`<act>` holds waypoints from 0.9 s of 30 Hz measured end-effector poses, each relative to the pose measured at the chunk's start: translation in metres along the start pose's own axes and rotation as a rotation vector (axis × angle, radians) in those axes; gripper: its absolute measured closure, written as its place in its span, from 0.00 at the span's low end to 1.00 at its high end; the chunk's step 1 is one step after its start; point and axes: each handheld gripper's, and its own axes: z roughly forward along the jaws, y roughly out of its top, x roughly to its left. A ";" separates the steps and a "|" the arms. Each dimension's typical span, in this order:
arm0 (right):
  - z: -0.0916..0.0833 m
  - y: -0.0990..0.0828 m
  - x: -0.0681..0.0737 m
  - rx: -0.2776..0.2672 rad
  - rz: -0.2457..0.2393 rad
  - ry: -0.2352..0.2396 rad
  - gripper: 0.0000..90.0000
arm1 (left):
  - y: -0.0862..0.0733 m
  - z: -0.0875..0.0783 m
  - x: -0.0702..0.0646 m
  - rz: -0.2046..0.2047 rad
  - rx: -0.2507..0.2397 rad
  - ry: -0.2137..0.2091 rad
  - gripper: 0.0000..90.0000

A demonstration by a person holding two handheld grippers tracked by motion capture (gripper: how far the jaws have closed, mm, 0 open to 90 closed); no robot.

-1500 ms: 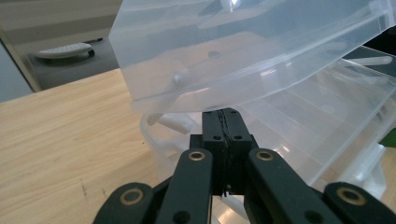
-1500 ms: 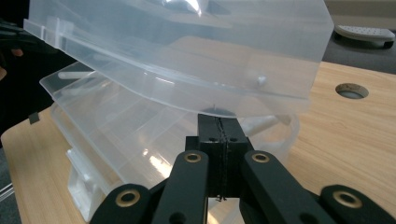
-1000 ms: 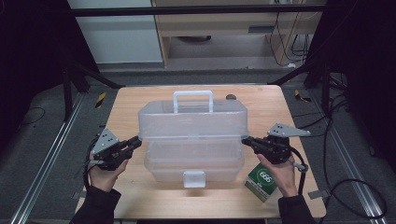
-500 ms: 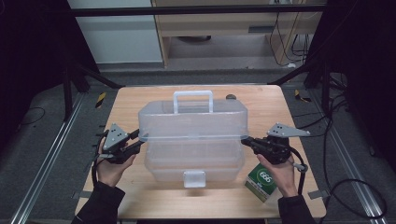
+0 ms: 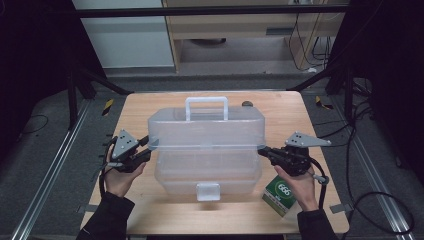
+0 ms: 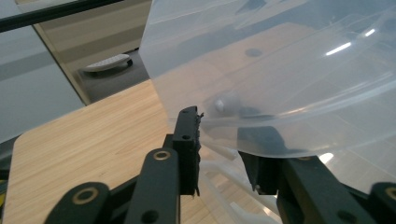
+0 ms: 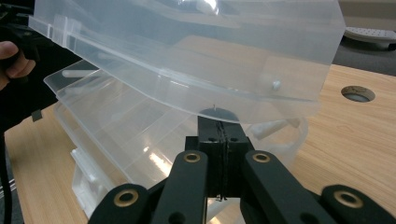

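Two grippers flank one clear plastic case point(image 5: 206, 145), which is seen at the middle of the wooden table point(image 5: 150, 105) with its long axis running left to right and its lid lifted off the base; the left gripper point(image 5: 146, 148) is set at the lid's left end, the right gripper point(image 5: 263, 150) at its right end, so each hand is equally near its own end. In the left gripper view the lid's lower rim is seen between parted jaws that have just been closing, and no pad can be seen pressing on it; in the right gripper view the jaws are clenched together beneath the lid's rim, and whether plastic is pinched cannot be told. A white handle point(image 5: 206, 106) is found on the far side, a latch point(image 5: 208, 190) on the near side. Open room is left behind the case for the lid to swing; near the right hand a green box point(image 5: 281, 194) crowds the table's near edge.
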 end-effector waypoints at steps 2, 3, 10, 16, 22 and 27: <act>0.001 -0.001 0.000 0.007 -0.008 -0.006 0.98 | 0.000 0.000 0.000 -0.006 0.004 0.001 0.77; 0.002 -0.003 0.000 0.009 -0.007 -0.010 0.97 | -0.001 -0.001 0.000 -0.006 0.006 0.001 0.77; 0.006 -0.017 -0.010 0.096 0.028 -0.049 0.90 | -0.001 -0.001 0.000 -0.008 0.012 -0.002 0.77; 0.011 -0.028 -0.018 0.161 0.075 -0.085 0.84 | -0.001 -0.001 0.000 -0.007 0.015 -0.004 0.77; 0.021 -0.033 -0.016 0.201 0.068 -0.081 0.82 | -0.001 -0.001 0.000 -0.009 0.017 -0.003 0.77; 0.026 -0.036 -0.016 0.228 0.080 -0.079 0.83 | 0.000 0.000 0.001 -0.017 0.016 0.001 0.78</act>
